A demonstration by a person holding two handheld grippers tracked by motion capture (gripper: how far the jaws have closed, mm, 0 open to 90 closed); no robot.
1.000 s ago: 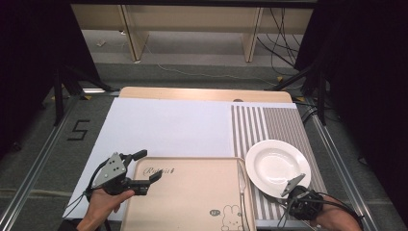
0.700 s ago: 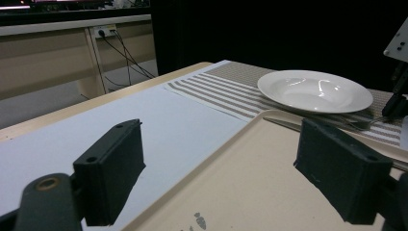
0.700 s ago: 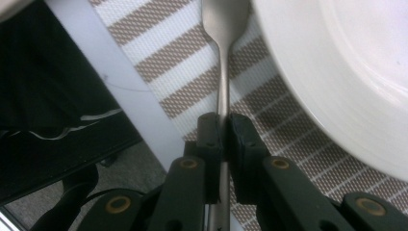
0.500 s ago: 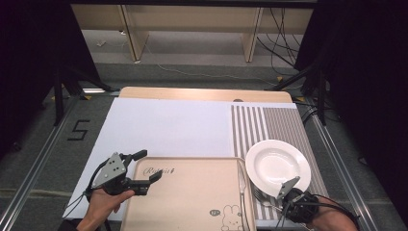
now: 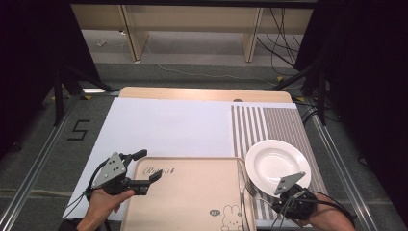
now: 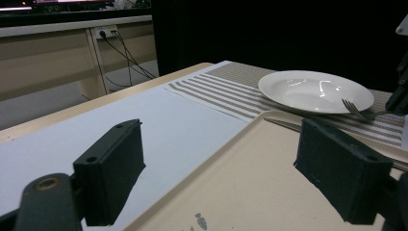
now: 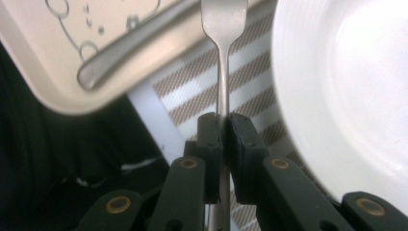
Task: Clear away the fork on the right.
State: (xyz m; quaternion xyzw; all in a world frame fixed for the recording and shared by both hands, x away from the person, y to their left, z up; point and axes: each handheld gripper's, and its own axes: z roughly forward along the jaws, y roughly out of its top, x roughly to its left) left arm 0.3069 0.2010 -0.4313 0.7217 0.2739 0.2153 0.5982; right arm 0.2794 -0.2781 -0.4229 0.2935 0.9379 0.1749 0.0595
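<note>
My left gripper [image 5: 144, 168] sits at about eight o'clock on the bench [image 5: 168, 125], jaws wide apart and holding nothing, straddling the near-left corner of the beige tray [image 5: 187, 192]. The left gripper view shows one jaw over the white mat [image 6: 144, 120] and the other over the tray floor. A knife [image 5: 242, 192] lies along the tray's right edge.

Further right, at about five o'clock, my right gripper [image 7: 222, 126] is clamped on the handle of a fork [image 7: 223, 62]. The fork hangs over the striped placemat [image 5: 269, 125], between the tray's right rim and the white plate [image 5: 276, 161], tines pointing toward twelve o'clock.

I judge the fork light, rigid and slick: thin polished metal that can pivot or slide between flat pads. My grip is on the narrow neck of the handle, roughly mid-length, so I expect little tipping, and a firm squeeze should keep it from twisting. The plate beside it looks like glazed ceramic, breakable, so I would keep the tines from knocking its rim.
</note>
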